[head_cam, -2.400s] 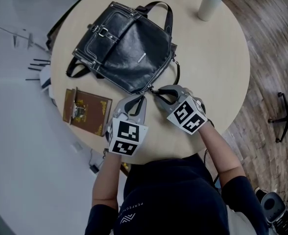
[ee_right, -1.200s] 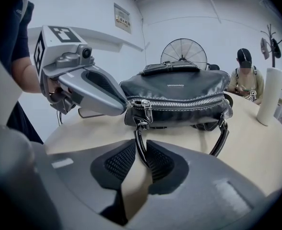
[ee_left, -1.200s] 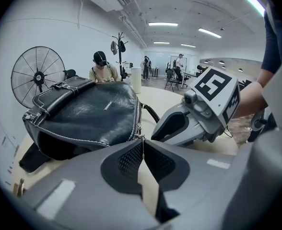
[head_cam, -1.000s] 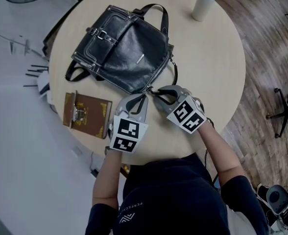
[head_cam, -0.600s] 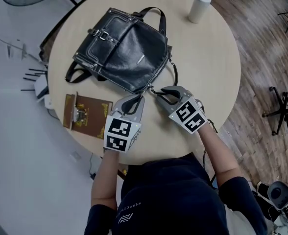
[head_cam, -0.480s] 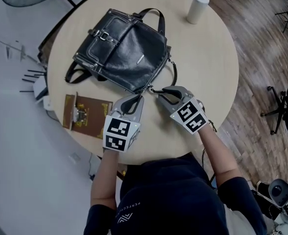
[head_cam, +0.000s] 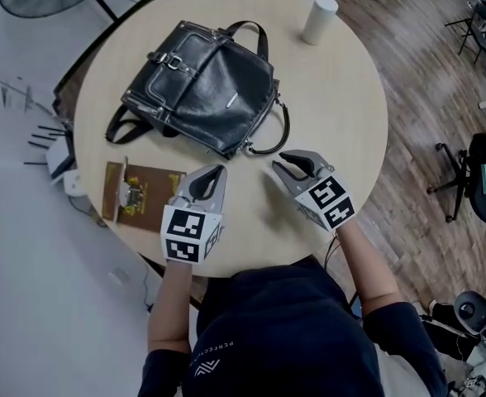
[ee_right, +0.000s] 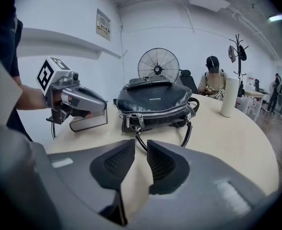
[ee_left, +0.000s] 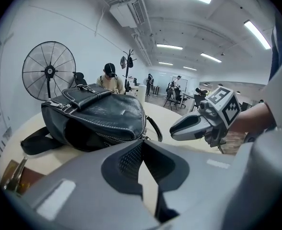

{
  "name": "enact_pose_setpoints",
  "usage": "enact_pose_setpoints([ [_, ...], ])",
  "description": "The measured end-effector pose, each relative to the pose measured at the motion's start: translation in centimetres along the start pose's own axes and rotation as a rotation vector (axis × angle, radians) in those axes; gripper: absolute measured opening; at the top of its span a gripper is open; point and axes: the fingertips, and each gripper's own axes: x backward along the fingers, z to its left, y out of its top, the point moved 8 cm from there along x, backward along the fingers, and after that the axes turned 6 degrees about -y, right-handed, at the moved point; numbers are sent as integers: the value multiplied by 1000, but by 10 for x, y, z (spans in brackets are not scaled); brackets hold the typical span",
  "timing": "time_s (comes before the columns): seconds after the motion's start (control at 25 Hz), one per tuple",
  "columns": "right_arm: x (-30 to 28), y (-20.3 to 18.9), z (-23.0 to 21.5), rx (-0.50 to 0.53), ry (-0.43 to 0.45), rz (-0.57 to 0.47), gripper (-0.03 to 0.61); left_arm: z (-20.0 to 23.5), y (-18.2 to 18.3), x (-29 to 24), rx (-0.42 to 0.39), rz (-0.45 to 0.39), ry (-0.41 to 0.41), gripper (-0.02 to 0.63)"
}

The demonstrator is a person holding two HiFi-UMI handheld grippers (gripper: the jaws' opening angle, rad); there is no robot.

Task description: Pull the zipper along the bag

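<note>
The black leather bag (head_cam: 197, 85) lies on the round table (head_cam: 342, 98), its zipper (ee_right: 155, 112) and metal pull (ee_right: 133, 121) facing me. Both grippers hang a short way back from its near corner, touching nothing. My left gripper (head_cam: 218, 170) is shut and empty; its jaws have just closed, and its pads meet (ee_left: 141, 143) in its own view. My right gripper (head_cam: 278, 163) stands open with a narrow gap (ee_right: 141, 145) and nothing between the fingers; its jaws have just narrowed slightly. The bag's strap loop (head_cam: 269, 132) lies loose on the table before the right gripper.
A brown book (head_cam: 135, 193) lies at the table's left edge beside the left gripper. A white cylinder (head_cam: 320, 19) stands at the far right. A floor fan (ee_left: 49, 71) and a seated person (ee_right: 212, 78) are beyond the table. Office chairs (head_cam: 478, 172) stand at right.
Both grippers have drawn back from the bag's near corner toward me and risen. The left gripper's jaws have closed. The bag has not moved on the table.
</note>
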Motion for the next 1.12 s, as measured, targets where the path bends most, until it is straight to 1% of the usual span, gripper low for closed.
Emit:
enact_pose_setpoints([
  [0.12,10,5,2,-23,-19,-21,75,4,-2,10,19,-21,6,18],
  [0.36,32,22,9,-53,-53,-88,26,10,-7,31,55,-74,47,20],
  [0.4,34,24,10,-60,-58,-96,26,11,-8,33,60,-78,49,20],
  [0.56,42,26,14,-93,-78,-109,3,11,-12,41,67,-73,56,20],
  [0.8,51,26,21,-147,-84,-144,3,11,-16,46,98,-77,56,20],
  [1.12,55,23,21,-237,-89,-142,2,13,-20,48,103,-59,59,20],
])
